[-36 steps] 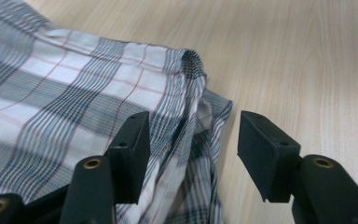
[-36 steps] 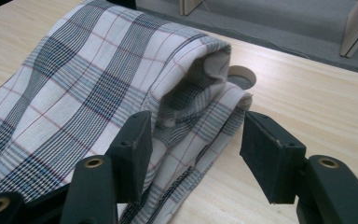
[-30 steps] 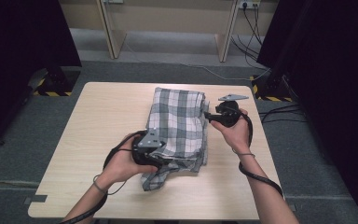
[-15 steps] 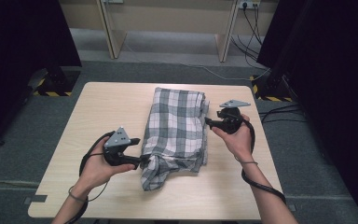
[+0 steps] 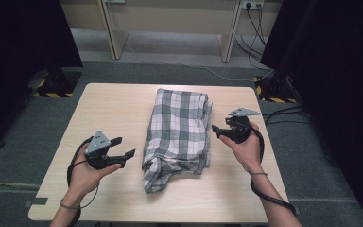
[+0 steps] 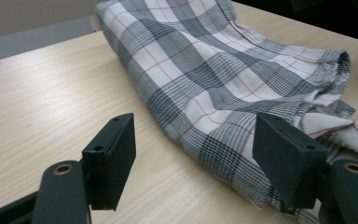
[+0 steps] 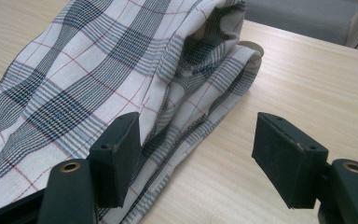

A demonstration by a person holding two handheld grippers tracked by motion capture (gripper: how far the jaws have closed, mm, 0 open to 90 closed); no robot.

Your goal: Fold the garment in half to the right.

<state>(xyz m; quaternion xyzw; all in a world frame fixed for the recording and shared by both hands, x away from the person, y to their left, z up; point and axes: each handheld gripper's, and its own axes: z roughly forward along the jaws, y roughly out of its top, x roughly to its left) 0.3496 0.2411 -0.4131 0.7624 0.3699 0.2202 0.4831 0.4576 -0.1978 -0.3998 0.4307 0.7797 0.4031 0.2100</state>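
At desk (image 5: 123, 109) centre, folded plaid cloth (image 5: 177, 127) is flanked by left gripper (image 5: 123, 149) and right gripper (image 5: 217, 131); jaws just spread, nothing pinched.

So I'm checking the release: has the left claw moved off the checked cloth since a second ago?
Yes. The left claw has pulled leftward off the checked cloth, over bare table, jaws open.

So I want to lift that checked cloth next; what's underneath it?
The folded checked cloth lies flat on the wooden table, with bare tabletop around it. Its own layers are stacked at the edges. Whatever might lie beneath the middle is covered.
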